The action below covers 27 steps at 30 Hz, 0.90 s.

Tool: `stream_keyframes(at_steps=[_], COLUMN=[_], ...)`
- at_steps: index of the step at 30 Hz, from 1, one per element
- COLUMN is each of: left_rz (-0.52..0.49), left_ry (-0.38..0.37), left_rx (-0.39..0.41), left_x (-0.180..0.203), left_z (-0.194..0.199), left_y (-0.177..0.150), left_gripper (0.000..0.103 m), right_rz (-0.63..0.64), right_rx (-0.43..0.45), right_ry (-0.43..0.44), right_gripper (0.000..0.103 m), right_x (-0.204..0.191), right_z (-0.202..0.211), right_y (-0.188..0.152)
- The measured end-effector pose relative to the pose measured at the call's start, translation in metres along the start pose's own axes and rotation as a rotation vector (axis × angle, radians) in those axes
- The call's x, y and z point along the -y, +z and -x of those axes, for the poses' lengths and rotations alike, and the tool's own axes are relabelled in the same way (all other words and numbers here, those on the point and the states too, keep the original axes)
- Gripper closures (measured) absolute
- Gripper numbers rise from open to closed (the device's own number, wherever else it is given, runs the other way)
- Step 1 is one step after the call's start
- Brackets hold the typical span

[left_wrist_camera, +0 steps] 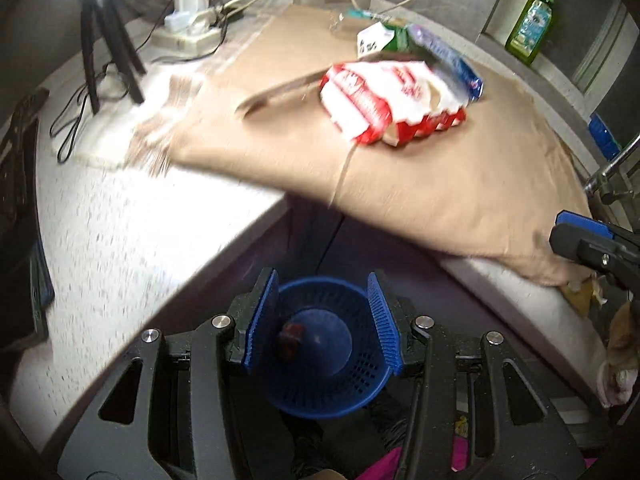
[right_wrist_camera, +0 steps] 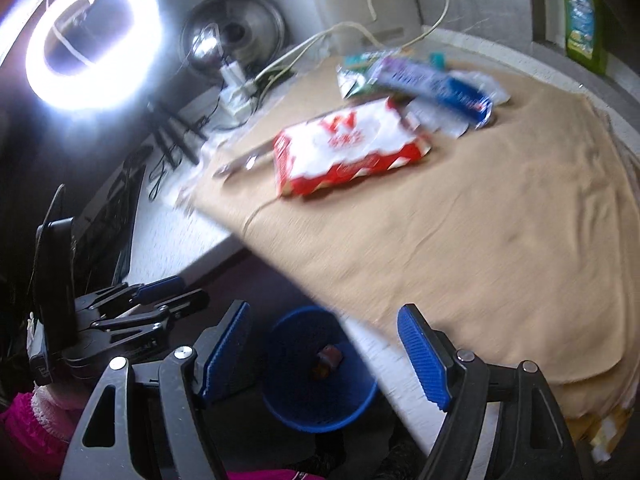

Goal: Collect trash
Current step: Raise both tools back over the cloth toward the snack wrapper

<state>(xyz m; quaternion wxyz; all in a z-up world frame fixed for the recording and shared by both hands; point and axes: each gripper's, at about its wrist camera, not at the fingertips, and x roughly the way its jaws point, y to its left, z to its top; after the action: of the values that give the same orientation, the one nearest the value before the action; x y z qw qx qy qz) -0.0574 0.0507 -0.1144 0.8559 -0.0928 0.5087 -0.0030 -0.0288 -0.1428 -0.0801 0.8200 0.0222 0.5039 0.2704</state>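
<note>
Left gripper [left_wrist_camera: 322, 322] and right gripper [right_wrist_camera: 324, 354] — both open, nothing held. Blue basket [left_wrist_camera: 328, 380] sits below — a red scrap [left_wrist_camera: 291, 334] inside.

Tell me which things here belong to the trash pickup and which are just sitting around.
For the job:
red and white wrapper
blue and purple wrapper
green carton
blue waste basket, a small dark red scrap already inside

Just lying about:
ring light
power strip
green pump bottle
tan cloth

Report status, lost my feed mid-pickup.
Left hand-held gripper and right hand-held gripper open, empty. Red-white packet, blue wrapper on the tan cloth. Blue bin below, unobstructed.
</note>
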Motion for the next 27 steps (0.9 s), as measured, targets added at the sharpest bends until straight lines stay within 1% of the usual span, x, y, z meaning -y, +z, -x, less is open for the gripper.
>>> stream_keyframes(at_steps=[2,4,5,7,10,14,16,21,27], left_rz=[-0.007,-0.018,-0.022,-0.031,-0.038,-0.02,-0.005,0.023,0.108], left_ry=[0.001,0.001,0.0,-0.001,-0.002,-0.004,-0.007,0.002,0.005], left_rx=[0.014,0.025,0.031,0.038,0.04,0.04,0.038,0.044,0.026], left_x=[0.006,0.015,0.018,0.023,0.034,0.04,0.042,0.046,0.045], left_z=[0.001,-0.001,-0.001,-0.004,-0.009,-0.014,-0.017,-0.025,-0.043], left_y=[0.009,0.018,0.022,0.034,0.048,0.064,0.072,0.094,0.119], left_gripper=[0.055,0.045,0.043,0.042,0.042,0.042,0.036,0.036,0.036], right_rz=[-0.002,-0.003,-0.004,-0.008,-0.024,-0.044,-0.044,-0.011,0.069], right_rx=[0.02,0.036,0.045,0.063,0.077,0.087,0.087,0.084,0.08], right_ry=[-0.015,-0.025,-0.032,-0.043,-0.046,-0.042,-0.043,-0.059,-0.08], right_gripper=[0.023,0.022,0.021,0.019,0.018,0.018,0.018,0.017,0.014], right_x=[0.012,0.022,0.028,0.041,0.058,0.081,0.089,0.102,0.109], right_z=[0.006,0.011,0.013,0.016,0.018,0.016,0.013,0.001,-0.014], right_y=[0.01,0.019,0.025,0.037,0.053,0.074,0.08,0.103,0.134])
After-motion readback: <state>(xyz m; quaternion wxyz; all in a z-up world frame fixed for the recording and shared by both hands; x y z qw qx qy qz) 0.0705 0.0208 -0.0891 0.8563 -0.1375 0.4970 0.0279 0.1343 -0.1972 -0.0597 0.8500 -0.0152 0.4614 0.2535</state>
